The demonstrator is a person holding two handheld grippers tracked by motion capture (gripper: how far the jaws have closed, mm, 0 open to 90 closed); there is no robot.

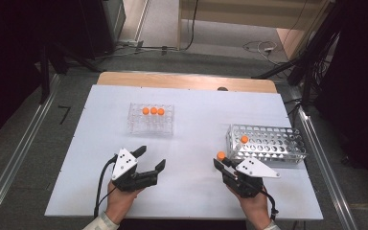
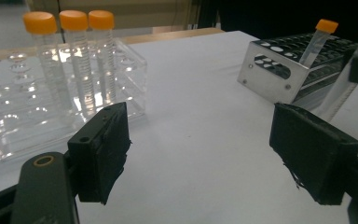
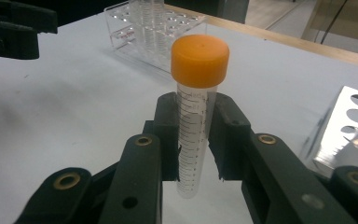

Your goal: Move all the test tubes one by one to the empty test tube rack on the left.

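Note:
My right gripper (image 3: 198, 140) is shut on a clear tube with an orange cap (image 3: 199, 60), held upright between its black pads; from above the cap (image 1: 221, 155) shows left of the metal rack (image 1: 268, 143). That perforated metal rack (image 2: 279, 70) holds one more orange-capped tube (image 1: 244, 139), leaning. My left gripper (image 1: 149, 158) hovers open over the white board with nothing between its jaws (image 2: 200, 154). The clear plastic rack (image 1: 151, 120) holds three orange-capped tubes (image 2: 72, 60) in a row.
A white board (image 1: 187, 191) covers the wooden table, whose far edge (image 1: 187, 79) shows beyond it. Metal rails run along both sides of the floor, and cables lie on the floor behind the table.

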